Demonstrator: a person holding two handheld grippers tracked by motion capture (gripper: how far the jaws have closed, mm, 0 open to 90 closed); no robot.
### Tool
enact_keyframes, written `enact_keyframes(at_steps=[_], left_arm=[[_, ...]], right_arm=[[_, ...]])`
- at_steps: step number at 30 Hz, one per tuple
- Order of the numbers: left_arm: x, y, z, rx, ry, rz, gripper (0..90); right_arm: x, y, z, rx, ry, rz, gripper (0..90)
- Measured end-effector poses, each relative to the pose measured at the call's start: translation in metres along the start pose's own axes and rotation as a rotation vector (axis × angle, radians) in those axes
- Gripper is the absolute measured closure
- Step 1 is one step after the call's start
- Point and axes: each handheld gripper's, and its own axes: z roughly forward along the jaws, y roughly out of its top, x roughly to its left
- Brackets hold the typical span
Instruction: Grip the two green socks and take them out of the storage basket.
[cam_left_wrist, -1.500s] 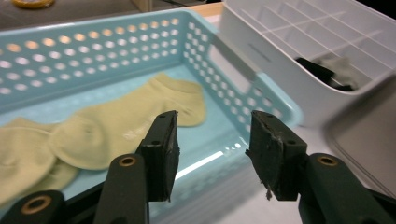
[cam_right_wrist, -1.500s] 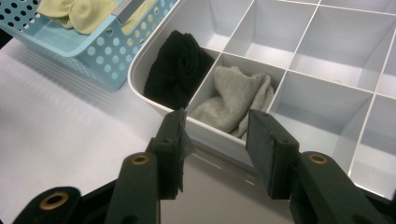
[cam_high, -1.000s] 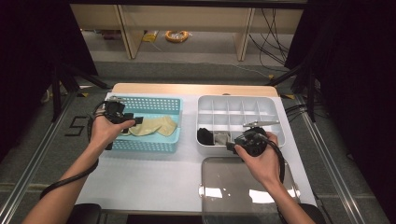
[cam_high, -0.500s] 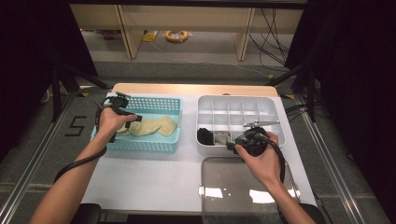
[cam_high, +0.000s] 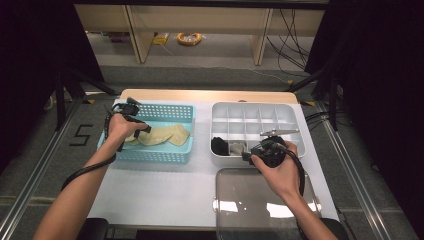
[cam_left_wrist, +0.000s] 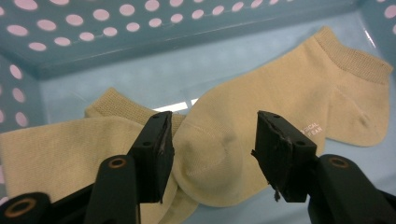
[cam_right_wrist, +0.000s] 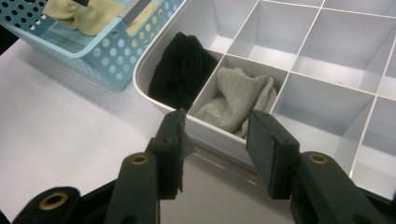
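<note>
While basket walls (cam_left_wrist: 140, 51) hem the socks (cam_left_wrist: 261, 135), left claw (cam_left_wrist: 210, 154) seemingly hovers apart.

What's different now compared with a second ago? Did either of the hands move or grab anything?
The left gripper has moved from the near-left side of the blue basket in over the yellow socks. Its jaws have just been opening and now straddle a sock's heel without pressing on it, so nothing is taken. The right gripper stayed put, open, at the white divided tray; the black sock and grey sock lie as before.
</note>
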Motion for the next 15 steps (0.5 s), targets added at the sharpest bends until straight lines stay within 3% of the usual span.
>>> enact_keyframes(at_steps=[4, 7, 9, 12, 14, 15], left_arm=[[0.000, 0.002, 0.006, 0.064, 0.016, 0.018, 44.9], [0.000, 0.002, 0.007, 0.075, 0.018, 0.027, 45.1], [0.000, 0.002, 0.008, 0.086, 0.021, 0.023, 45.3], [0.000, 0.000, 0.012, 0.144, 0.021, 0.044, 47.1], [-0.003, -0.002, 0.014, 0.164, 0.020, 0.021, 54.1], [-0.002, -0.001, 0.014, 0.163, 0.024, 0.053, 58.1]], right_arm=[[0.001, 0.000, 0.001, 0.007, -0.004, 0.018, 58.1], [0.000, 0.000, 0.001, 0.002, 0.003, -0.002, 58.1], [0.000, 0.000, 0.000, 0.013, 0.004, 0.013, 58.2], [0.001, -0.001, 0.000, 0.014, 0.004, 0.025, 58.2], [0.002, -0.001, 0.000, 0.016, 0.005, 0.031, 58.2], [0.002, -0.001, 0.000, 0.015, 0.006, 0.029, 58.1]])
